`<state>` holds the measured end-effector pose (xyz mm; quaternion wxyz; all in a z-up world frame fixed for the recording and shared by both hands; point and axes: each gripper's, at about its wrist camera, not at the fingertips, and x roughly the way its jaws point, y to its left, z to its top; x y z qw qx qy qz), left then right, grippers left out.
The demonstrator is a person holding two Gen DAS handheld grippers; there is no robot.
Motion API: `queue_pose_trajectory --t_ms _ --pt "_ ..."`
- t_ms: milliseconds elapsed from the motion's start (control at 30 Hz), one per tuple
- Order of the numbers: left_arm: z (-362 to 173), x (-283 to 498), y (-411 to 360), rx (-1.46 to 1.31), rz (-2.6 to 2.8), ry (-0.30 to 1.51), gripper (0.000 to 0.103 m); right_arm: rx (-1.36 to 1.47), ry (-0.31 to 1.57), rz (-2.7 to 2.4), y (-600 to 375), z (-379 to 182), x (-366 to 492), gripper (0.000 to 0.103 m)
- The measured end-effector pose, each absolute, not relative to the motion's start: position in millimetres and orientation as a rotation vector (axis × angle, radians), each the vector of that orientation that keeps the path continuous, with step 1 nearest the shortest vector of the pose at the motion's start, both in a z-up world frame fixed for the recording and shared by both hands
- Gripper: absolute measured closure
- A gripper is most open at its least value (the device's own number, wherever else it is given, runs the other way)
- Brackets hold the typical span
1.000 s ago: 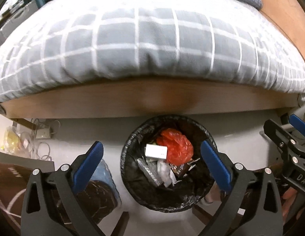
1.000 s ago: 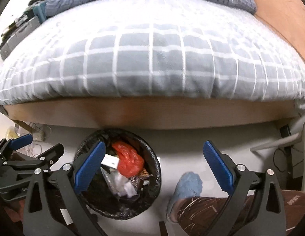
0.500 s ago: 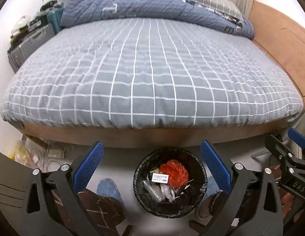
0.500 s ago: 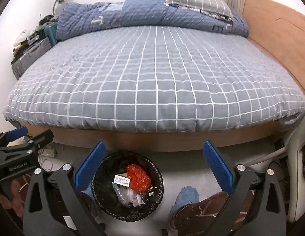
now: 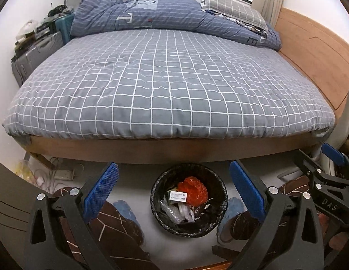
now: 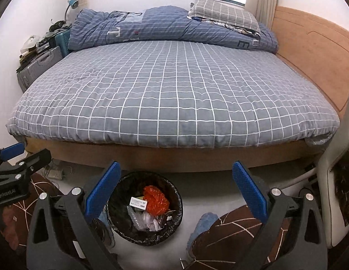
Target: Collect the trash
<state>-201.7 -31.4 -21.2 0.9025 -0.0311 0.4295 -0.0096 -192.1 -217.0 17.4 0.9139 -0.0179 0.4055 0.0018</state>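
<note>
A round bin with a black liner (image 5: 157,211) (image 6: 179,202) stands on the floor in front of the bed. It holds a red plastic bag (image 5: 193,190) (image 6: 156,200), a small white box (image 5: 177,196) (image 6: 138,202) and crumpled clear and white wrappers. My left gripper (image 5: 173,189) is open and empty, held high above the bin. My right gripper (image 6: 176,186) is open and empty, above the bin's right side. Each gripper shows at the edge of the other's view.
A bed with a grey checked cover (image 5: 170,85) (image 6: 174,94) fills the middle, with a blue quilt (image 6: 165,27) and a pillow (image 6: 224,13) at the back. Suitcases (image 5: 37,54) stand at the left. Cables and a power strip (image 5: 62,175) lie under the bed's left corner. A white chair (image 6: 336,180) stands at the right.
Both grippers have risen and pulled back from the bin. The bin looks smaller and lower, and the whole bed has come into view. Both stay open and empty.
</note>
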Motion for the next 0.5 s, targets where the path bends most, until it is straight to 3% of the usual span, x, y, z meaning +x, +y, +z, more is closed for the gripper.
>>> queue_pose_trajectory --t_ms 500 --pt "-28.1 -198.3 -26.4 -0.059 -0.007 0.895 0.006 -0.035 0.847 0.012 -216.0 12.0 -190.5 0.008"
